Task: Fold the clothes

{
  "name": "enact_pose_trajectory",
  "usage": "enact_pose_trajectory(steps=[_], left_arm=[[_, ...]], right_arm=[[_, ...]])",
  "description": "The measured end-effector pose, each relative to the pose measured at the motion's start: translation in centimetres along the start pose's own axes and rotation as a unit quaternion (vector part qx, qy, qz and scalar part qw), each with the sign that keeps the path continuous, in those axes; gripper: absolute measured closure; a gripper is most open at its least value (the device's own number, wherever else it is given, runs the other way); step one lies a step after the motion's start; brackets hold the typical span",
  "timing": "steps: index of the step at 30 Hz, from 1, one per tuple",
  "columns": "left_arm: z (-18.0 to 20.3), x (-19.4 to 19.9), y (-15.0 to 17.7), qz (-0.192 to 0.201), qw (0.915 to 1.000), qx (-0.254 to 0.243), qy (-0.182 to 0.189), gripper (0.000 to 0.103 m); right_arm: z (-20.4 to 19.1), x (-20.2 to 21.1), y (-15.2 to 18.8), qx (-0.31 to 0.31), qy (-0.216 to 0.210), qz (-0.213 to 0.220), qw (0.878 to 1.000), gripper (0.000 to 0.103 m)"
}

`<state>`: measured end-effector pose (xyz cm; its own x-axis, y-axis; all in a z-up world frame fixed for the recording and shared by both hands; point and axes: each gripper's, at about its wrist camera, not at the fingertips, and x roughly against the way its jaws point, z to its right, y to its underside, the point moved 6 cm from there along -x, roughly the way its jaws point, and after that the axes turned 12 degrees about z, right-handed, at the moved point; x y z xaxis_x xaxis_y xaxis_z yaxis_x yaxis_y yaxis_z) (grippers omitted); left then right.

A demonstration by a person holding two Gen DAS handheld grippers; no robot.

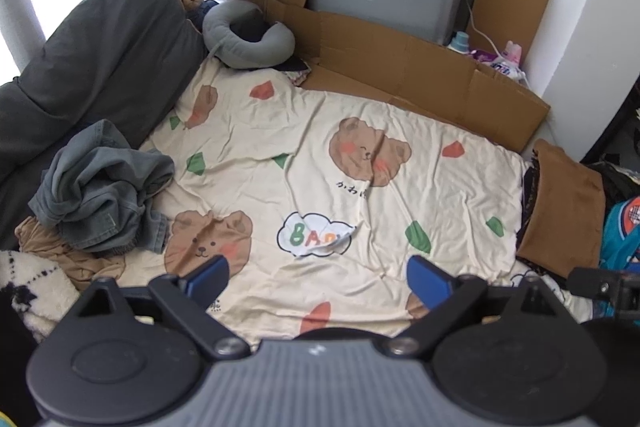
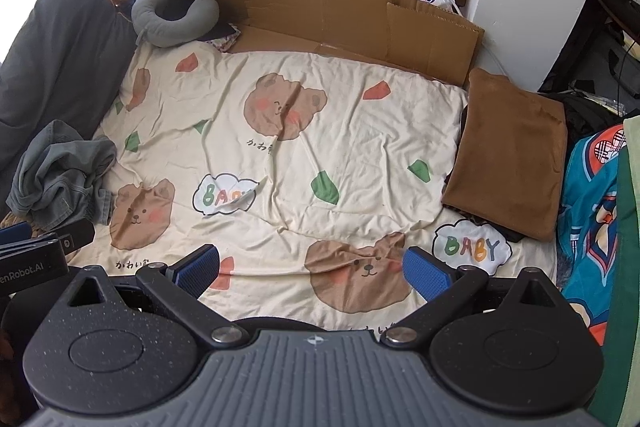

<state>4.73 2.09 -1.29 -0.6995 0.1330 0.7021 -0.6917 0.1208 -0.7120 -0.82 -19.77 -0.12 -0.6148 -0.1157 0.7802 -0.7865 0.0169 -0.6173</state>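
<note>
Left wrist view: the left gripper (image 1: 318, 277) hangs over the bear-print sheet (image 1: 304, 163) with its jaws spread wide and nothing between the blue pads (image 1: 208, 277). In the right wrist view the right gripper (image 2: 312, 269) stands the same way, wide apart and empty, above a printed bear face.

The nearest unfolded clothes lie left of the left jaws: a tan garment (image 1: 60, 251) flat at the bottom of the pile, a cream knit with dark diamonds (image 1: 24, 283) at the frame's edge beside it, and the grey-green trousers (image 1: 100, 187) heaped on top, a little further out. The trousers look like washed denim, so I judge them fairly heavy and limp but with thick seams and a hem that give a firm pinch. They should drag rather than slide on the cotton sheet. A cuff or hem edge shows at the near side of the heap, towards the jaws; that, or the waistband if it can be found, seems the best hold, one gripper at each corner. Which end is which I cannot tell in the crumple.

Right of the right jaws and further off, a folded brown garment (image 2: 508, 155) lies flat and square on a dark stack, apparently already done. It looks soft and napped.

Beyond the sheet stand flattened cardboard (image 1: 420, 75) and a grey neck pillow (image 1: 248, 35).
</note>
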Motion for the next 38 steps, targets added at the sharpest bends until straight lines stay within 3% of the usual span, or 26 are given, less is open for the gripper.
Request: enact_pose_trajectory(steps=[38], left_arm=[[0.12, -0.54, 0.31, -0.014, 0.9997, 0.015, 0.013, 0.010]], right_arm=[[0.74, -0.12, 0.11, -0.001, 0.000, -0.004, 1.000, 0.003]])
